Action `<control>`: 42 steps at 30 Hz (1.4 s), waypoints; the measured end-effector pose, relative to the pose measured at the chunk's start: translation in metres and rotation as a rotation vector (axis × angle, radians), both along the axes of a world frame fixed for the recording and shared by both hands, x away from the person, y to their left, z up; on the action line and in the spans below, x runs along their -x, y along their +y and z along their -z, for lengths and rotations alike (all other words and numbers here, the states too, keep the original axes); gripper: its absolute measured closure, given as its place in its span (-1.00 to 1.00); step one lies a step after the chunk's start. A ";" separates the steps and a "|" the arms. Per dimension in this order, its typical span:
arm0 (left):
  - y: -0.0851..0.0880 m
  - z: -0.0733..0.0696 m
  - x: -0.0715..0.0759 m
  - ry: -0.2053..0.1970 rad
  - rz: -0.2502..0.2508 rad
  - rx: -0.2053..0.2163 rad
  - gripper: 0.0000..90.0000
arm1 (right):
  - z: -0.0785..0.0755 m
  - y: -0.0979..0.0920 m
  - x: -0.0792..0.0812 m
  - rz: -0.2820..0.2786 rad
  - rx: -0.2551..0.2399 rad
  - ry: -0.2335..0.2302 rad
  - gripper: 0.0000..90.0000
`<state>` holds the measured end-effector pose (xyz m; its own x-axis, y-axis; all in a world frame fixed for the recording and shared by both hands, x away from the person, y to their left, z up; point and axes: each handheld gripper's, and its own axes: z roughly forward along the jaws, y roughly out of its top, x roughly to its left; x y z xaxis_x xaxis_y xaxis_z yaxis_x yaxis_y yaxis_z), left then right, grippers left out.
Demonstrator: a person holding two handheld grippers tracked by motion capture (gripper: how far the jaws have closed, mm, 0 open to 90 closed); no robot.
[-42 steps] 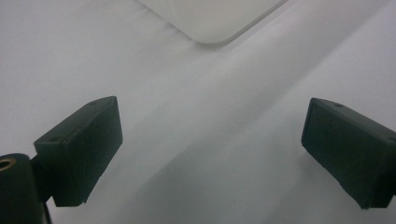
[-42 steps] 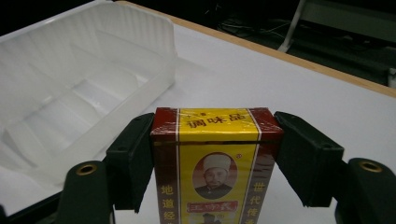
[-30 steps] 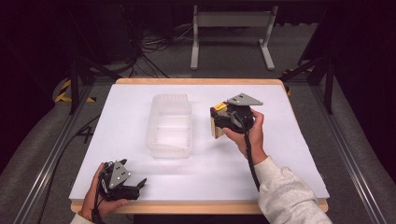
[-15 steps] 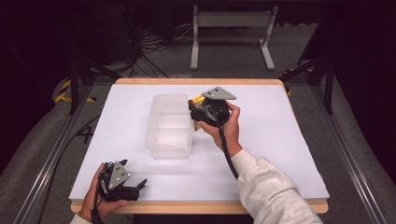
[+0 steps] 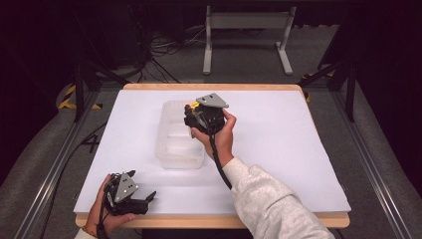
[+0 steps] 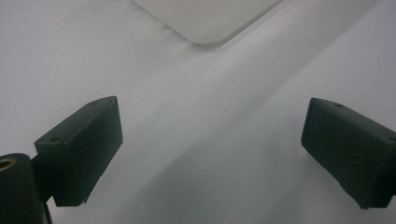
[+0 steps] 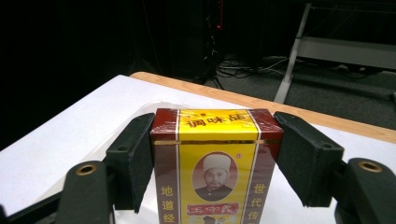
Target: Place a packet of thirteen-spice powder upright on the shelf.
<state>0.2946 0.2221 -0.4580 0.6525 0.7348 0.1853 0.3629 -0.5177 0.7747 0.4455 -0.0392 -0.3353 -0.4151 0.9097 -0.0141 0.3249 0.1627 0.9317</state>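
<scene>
Maroon-and-yellow cardboard box (image 7: 217,163) with a printed portrait and Chinese lettering, pinched upright between right tongs (image 7: 215,158); left tongs (image 6: 210,158) spread.

Beyond the tabletop (image 5: 278,149), you see a grey metal stand (image 5: 246,30) on the floor, with tangled cables (image 5: 164,47) to the stand's left and yellow-black tape (image 5: 67,97) off the tabletop's left.

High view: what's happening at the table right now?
A person works with a handheld gripper in each hand. The right gripper is shut on a yellow and maroon box, clamped by its sides and held above the clear plastic tray in the middle of the white table. The left gripper sits at the near left edge of the table, jaws open with nothing between them. The box is not yet in the tray.
</scene>
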 end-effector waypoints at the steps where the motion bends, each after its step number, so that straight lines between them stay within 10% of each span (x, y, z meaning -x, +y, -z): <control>1: 0.000 0.000 0.000 0.001 0.001 0.000 -0.87 | 0.000 0.003 0.001 -0.005 0.002 0.001 -0.28; 15: 0.001 0.000 0.001 0.003 -0.003 0.000 -0.87 | 0.025 0.015 0.005 -0.058 0.034 0.079 -0.28; 42: 0.001 0.001 0.001 0.008 -0.004 -0.020 -0.87 | 0.057 -0.008 0.013 -0.231 0.212 0.053 -0.37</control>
